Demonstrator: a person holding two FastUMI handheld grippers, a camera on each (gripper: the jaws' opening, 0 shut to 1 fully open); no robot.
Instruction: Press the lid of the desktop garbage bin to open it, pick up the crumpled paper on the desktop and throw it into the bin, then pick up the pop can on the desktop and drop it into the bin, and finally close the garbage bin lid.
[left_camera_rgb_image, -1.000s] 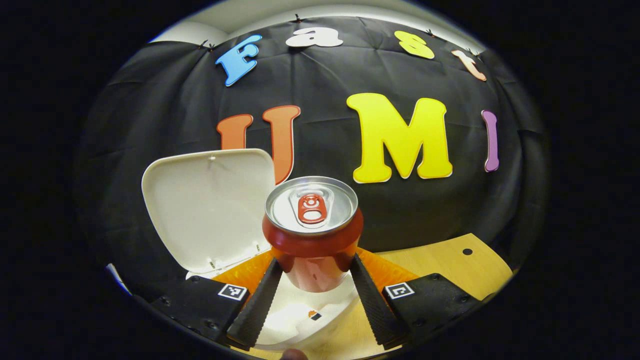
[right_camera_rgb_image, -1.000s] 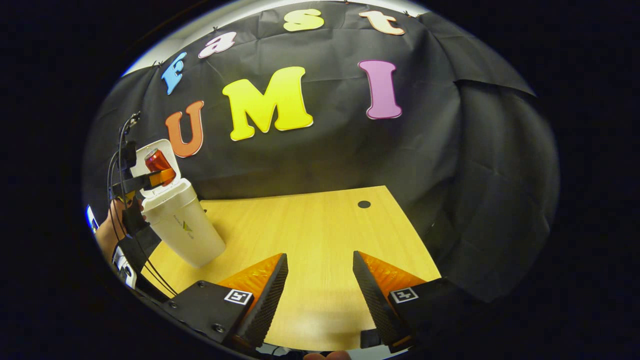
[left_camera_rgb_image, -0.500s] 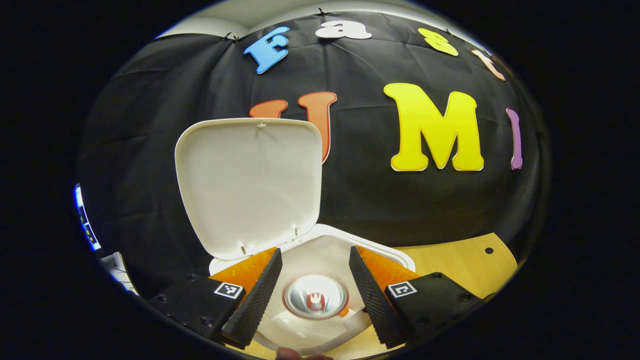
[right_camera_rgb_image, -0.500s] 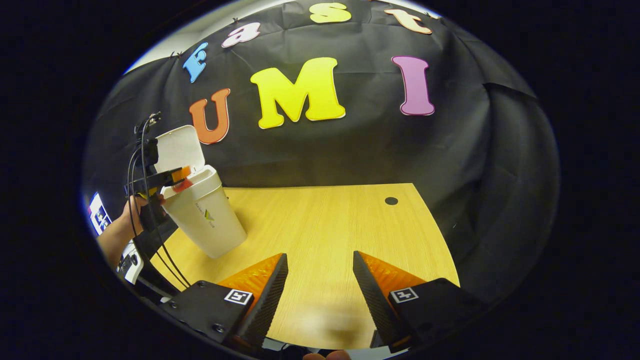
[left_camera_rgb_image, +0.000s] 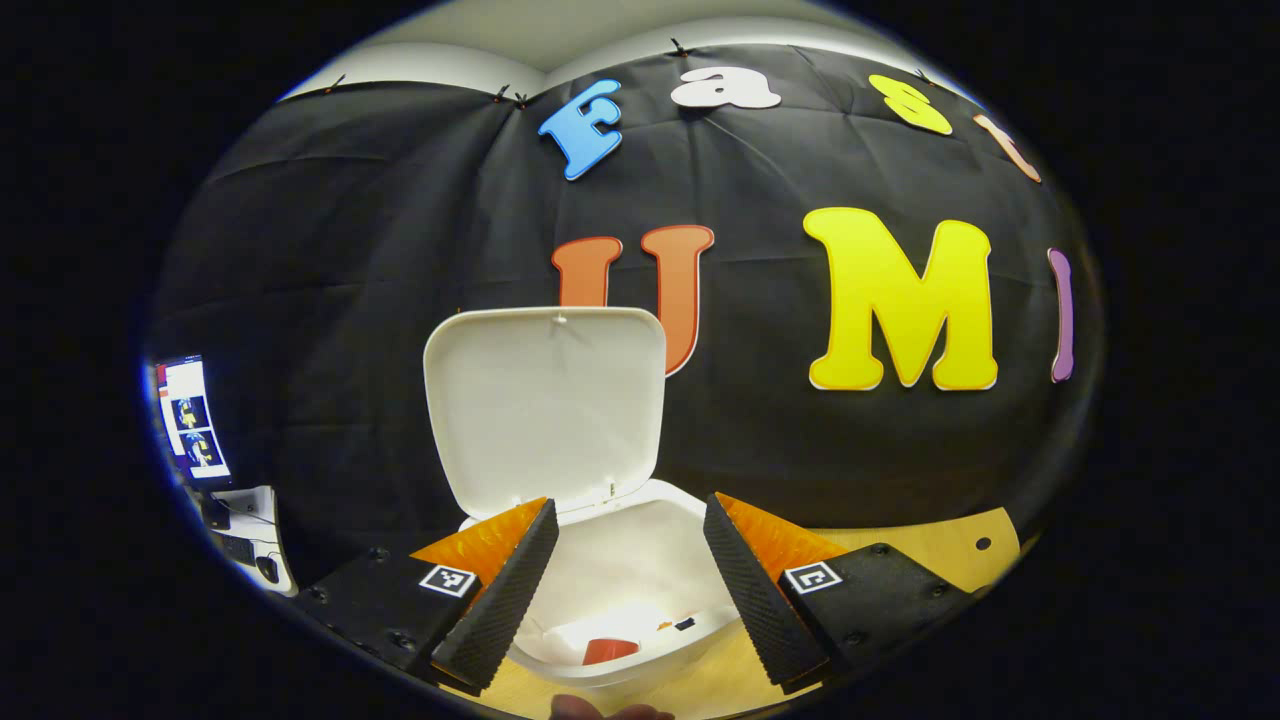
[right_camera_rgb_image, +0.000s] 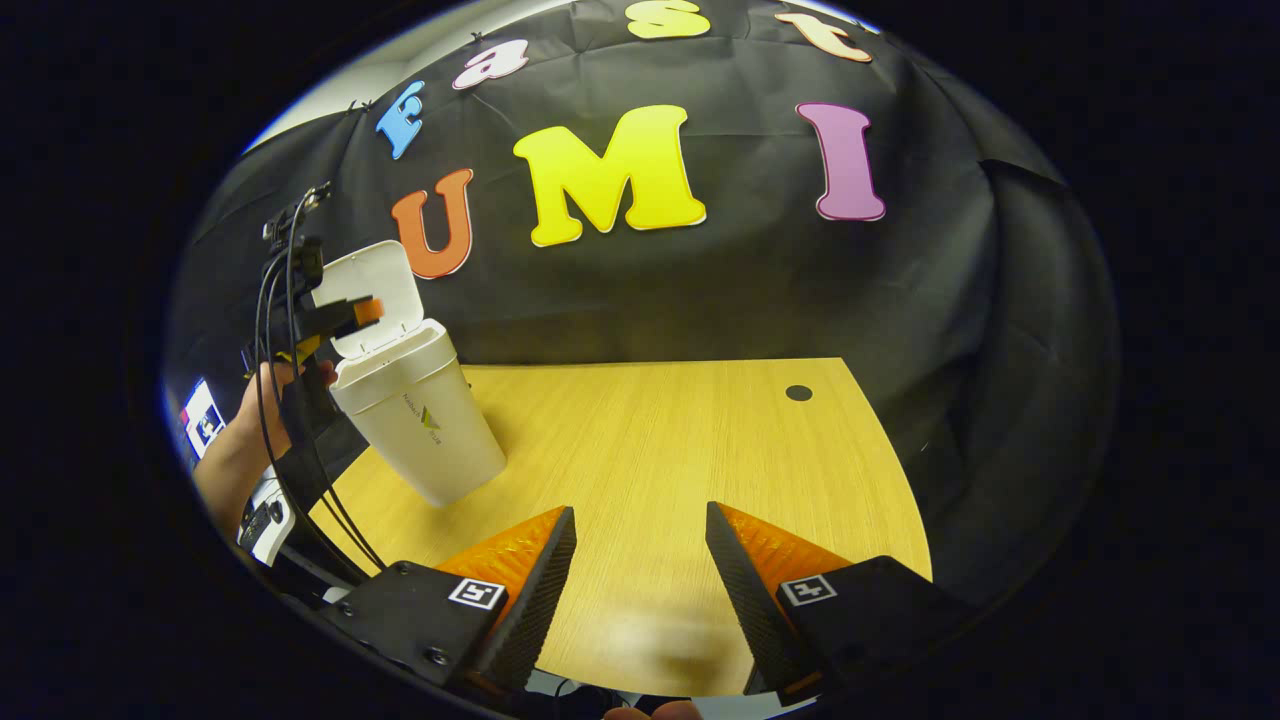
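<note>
Left tongs (left_camera_rgb_image: 622, 575) spread empty above open bin (left_camera_rgb_image: 640, 560), right tongs (right_camera_rgb_image: 640, 575) spread, empty.

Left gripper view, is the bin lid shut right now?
No, the lid stands upright and open behind the bin, whose inside shows between the left gripper fingers.

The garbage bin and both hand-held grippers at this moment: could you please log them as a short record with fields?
bin: white garbage bin, upright on the wooden desktop
lid: lid raised, bin open
bin contents: pop can and something white beside it, hard to identify
left hand-held gripper: open, empty, above the bin's mouth
right hand-held gripper: open, empty, over bare desktop
step remaining: closing the lid
</note>
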